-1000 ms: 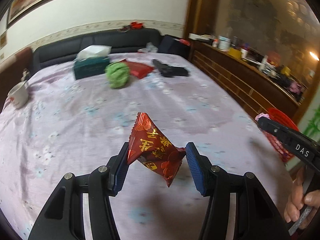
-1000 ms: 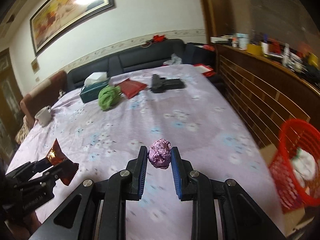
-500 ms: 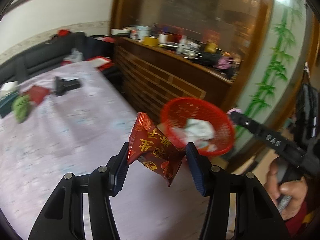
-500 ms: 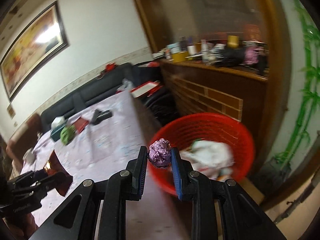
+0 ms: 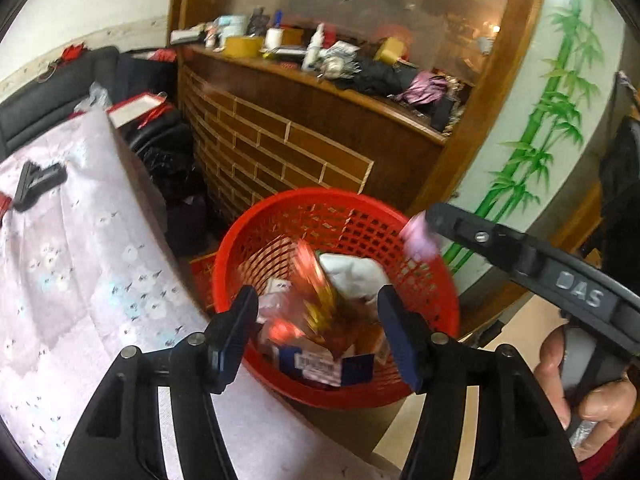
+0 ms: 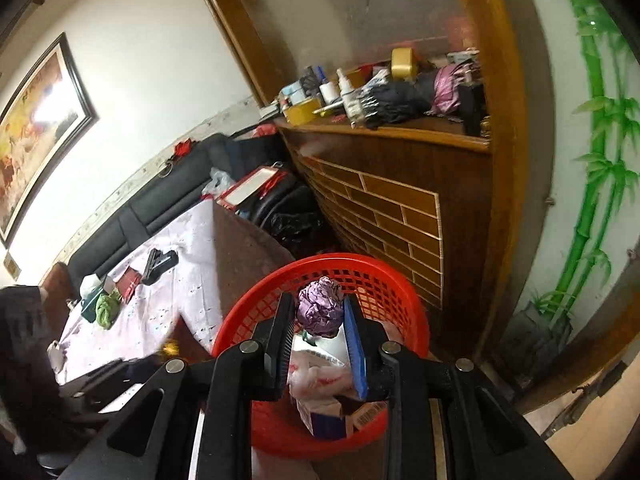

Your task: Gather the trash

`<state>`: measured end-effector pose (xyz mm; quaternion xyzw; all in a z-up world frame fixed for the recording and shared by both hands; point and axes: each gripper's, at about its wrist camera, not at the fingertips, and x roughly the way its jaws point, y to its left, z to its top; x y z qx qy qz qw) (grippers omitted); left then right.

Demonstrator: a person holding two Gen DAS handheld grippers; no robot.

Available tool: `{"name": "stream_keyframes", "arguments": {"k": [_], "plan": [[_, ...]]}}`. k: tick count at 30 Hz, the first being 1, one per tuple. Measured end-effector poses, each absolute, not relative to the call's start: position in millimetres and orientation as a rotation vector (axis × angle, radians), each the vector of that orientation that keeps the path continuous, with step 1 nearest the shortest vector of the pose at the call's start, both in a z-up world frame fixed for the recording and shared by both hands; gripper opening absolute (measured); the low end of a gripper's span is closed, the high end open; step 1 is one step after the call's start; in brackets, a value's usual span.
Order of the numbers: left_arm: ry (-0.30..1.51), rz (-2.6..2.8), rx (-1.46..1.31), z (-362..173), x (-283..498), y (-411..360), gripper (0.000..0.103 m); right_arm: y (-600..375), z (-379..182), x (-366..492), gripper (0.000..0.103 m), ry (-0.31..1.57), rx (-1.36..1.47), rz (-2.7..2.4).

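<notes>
The red basket (image 5: pixel 336 208) sits on the floor off the corner of the counter (image 5: pixel 72 280), directly under both claws. The left claw (image 5: pixel 318 334) is spread wide; the red-and-gold wrapper (image 5: pixel 316 280) is a motion-blurred streak between its fingers, touching neither pad, its long axis roughly upright and leaning toward 11 o'clock, apparently dropping into the basket's mouth onto the white paper and cartons there. The right claw (image 6: pixel 320 350) is pressed on the purple foil ball (image 6: pixel 320 310), pinched at the fingertips, pointing down and forward over the basket, whose rim (image 6: pixel 416 312) ringed around it lies toward 12 o'clock. In the left view the right claw comes in from 3 o'clock with the ball over the far right rim, so the release point looks close to the edge; a nudge toward 9 o'clock would centre it. Remaining judged step: let the ball go. On the counter a green cloth (image 6: pixel 106 310) and black object (image 6: pixel 160 266) lie well apart at 9 o'clock
</notes>
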<state>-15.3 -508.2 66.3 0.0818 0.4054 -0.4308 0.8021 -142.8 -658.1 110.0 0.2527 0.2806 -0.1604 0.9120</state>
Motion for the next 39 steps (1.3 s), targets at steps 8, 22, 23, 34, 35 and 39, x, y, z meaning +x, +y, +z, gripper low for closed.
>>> {"name": "stream_keyframes", "arguments": {"k": [8,22,23,34,35,39], "plan": [[0.709,-0.866,0.176,97,-40,-438,0.082,-636,118,-157,0.062,0.565,0.437,-0.398],[0.556,-0.571,0.268,102,-116,-284,0.098,-476,122,-226,0.102,0.507,0.148,-0.607],[0.534,-0.543,0.280,99,-121,-276,0.099,-470,119,-229,0.102,0.512,0.152,-0.611],[0.534,-0.479,0.293,74,-162,-239,0.100,-430,108,-266,0.102,0.485,0.230,-0.686],[0.545,-0.470,0.299,73,-163,-238,0.100,-425,109,-267,0.102,0.483,0.217,-0.682],[0.548,-0.450,0.291,70,-169,-229,0.100,-408,111,-268,0.102,0.465,0.176,-0.662]]}}
